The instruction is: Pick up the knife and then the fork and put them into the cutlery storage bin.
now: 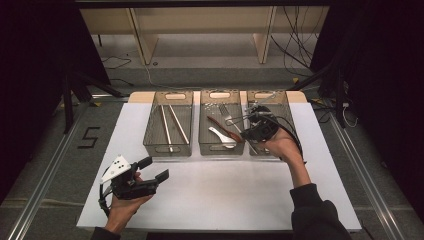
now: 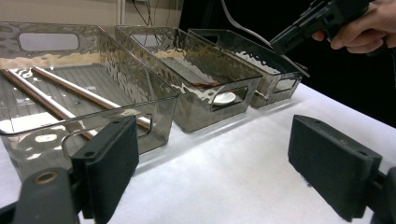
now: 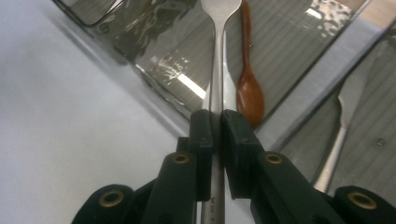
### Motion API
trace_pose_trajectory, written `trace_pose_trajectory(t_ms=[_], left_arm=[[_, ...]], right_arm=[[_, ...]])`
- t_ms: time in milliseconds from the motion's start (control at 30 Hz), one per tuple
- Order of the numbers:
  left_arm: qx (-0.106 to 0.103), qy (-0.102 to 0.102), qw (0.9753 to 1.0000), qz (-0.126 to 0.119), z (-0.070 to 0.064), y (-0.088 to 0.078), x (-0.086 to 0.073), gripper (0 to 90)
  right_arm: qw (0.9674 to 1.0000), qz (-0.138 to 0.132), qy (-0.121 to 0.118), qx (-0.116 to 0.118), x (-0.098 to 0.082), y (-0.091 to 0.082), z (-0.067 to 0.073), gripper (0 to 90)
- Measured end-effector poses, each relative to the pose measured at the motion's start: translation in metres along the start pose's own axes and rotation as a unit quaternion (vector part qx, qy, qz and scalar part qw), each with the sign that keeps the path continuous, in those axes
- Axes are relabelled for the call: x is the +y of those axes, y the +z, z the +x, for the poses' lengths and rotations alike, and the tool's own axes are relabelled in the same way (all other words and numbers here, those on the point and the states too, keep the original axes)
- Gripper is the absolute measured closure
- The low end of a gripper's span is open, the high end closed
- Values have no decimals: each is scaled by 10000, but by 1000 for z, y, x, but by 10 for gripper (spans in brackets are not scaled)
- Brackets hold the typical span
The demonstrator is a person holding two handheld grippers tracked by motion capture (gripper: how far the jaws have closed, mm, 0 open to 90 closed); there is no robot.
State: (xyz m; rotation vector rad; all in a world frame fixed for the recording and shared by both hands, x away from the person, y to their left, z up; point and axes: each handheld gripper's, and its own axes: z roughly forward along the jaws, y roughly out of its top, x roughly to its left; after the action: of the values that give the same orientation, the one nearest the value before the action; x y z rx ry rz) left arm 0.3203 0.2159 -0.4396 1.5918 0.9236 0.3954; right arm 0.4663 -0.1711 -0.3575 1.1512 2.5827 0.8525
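The right gripper (image 1: 248,121) is clenched on the handle of a metal fork (image 3: 217,70). In the right gripper view its two black pads press on the handle from both sides, and the fork runs straight away from the jaws, its head cut off by the top edge. In the high view the fork (image 1: 229,118) is held above the middle bin (image 1: 220,95), its tines pointing left and toward the far side, while the gripper body sits over the wall between the middle bin and the right bin (image 1: 282,100).

Three clear bins stand side by side at the far part of the white tabletop (image 1: 220,190). The left bin (image 1: 172,95) holds two long chopsticks (image 1: 177,122) lying lengthwise. The middle bin holds a brown spoon (image 1: 220,125) and a white spoon (image 1: 222,137) on its floor; in the right gripper view the brown spoon (image 3: 250,95) lies just right of the held fork. The right bin holds another metal utensil (image 3: 343,121), which kind I cannot tell.

The left gripper (image 1: 156,169) rests low over the near left of the tabletop, well apart from the bins, held in the left hand (image 1: 125,200). Its jaws stand released and wide apart with nothing between them, pointing toward the bins.
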Motion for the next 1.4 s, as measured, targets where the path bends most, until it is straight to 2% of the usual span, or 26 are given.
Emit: trace_pose_trajectory(t_ms=[467,900,1400], left_arm=[[-6,-13,10000,12,0,0,0,160],[1,-20,10000,-7,0,0,0,160],[8,-26,10000,-10,1,0,0,160]], right_arm=[[9988,-72,385,-288,0,-10,-35,831],[9951,-104,842,-511,0,-13,-63,831],[9906,23,1177,-703,-4,-7,-84,831]])
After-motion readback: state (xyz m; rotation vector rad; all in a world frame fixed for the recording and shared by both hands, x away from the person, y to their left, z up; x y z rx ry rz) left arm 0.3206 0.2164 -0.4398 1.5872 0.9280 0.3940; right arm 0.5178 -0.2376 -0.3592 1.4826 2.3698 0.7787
